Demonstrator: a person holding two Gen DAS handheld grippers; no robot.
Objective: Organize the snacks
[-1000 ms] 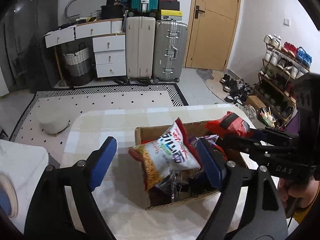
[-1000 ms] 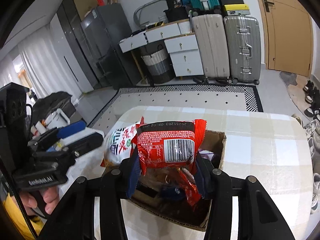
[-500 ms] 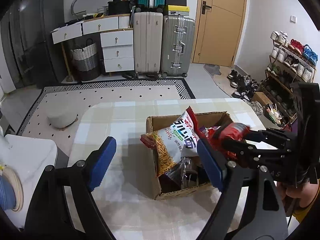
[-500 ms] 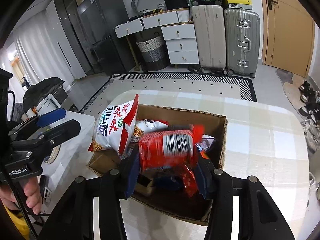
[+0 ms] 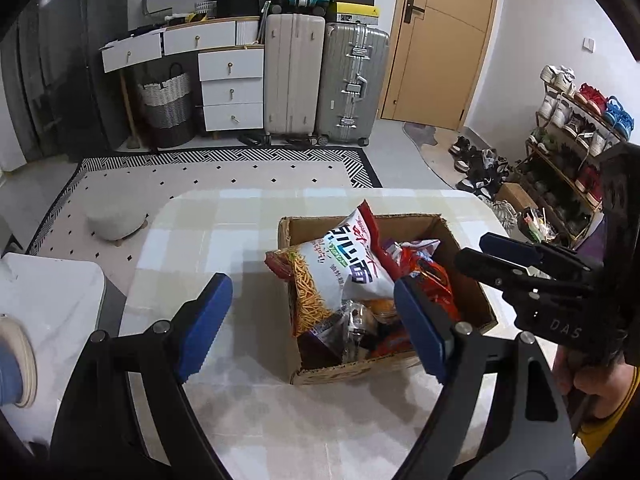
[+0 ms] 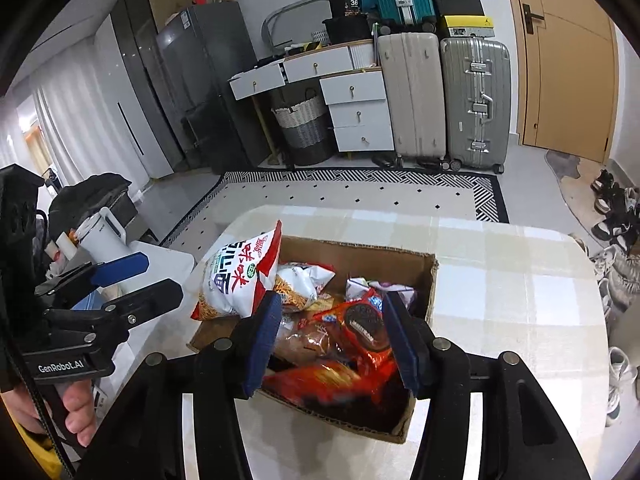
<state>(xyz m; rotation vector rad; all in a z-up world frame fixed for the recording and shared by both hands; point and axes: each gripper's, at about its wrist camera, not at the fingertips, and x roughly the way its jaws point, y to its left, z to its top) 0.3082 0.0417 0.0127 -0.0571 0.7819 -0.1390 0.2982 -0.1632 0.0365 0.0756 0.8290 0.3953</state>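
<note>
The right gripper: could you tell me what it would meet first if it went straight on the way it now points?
Most likely the red snack packets piled in the cardboard box. The right gripper hangs over them, its jaws just opened with nothing pinched between them. Depth is unclear through the fisheye.

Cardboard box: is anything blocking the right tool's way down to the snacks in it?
Nothing visible does. The box is open-topped, and the right tool hangs just above its snacks with its jaws just opened and nothing between them. The tall white noodle bag leans at the box's far left corner, off to the side.
</note>
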